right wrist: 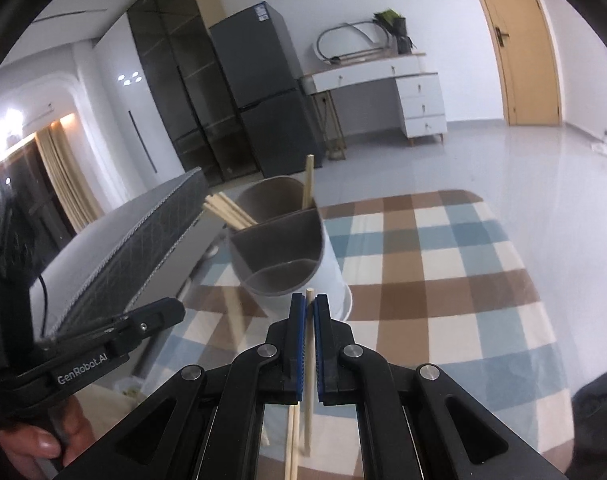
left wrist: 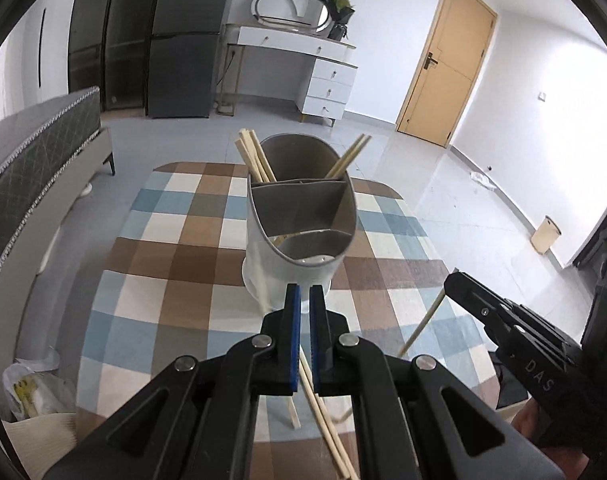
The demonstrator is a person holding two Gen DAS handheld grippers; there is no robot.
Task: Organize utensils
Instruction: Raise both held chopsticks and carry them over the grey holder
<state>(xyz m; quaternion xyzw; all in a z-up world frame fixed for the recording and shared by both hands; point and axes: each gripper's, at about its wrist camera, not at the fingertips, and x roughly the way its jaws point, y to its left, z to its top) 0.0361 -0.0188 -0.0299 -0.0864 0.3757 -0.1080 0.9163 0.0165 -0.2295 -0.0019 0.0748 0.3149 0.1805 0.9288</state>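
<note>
Even, soft daylight, glare on the glossy floor (right wrist: 503, 160), strong fisheye bending and dark vignetted corners.

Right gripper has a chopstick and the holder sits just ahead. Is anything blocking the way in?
Nothing visible does. The right gripper grips a chopstick, and only bare glass tabletop separates it from the utensil holder, whose front compartment is open.

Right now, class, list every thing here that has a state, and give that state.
Holder: upright on the glass table, chopsticks in both back compartments.
Right gripper: shut on a chopstick.
Left gripper: nearly shut, holding nothing.
Door: closed.
Loose chopsticks: lying on the table.
</note>
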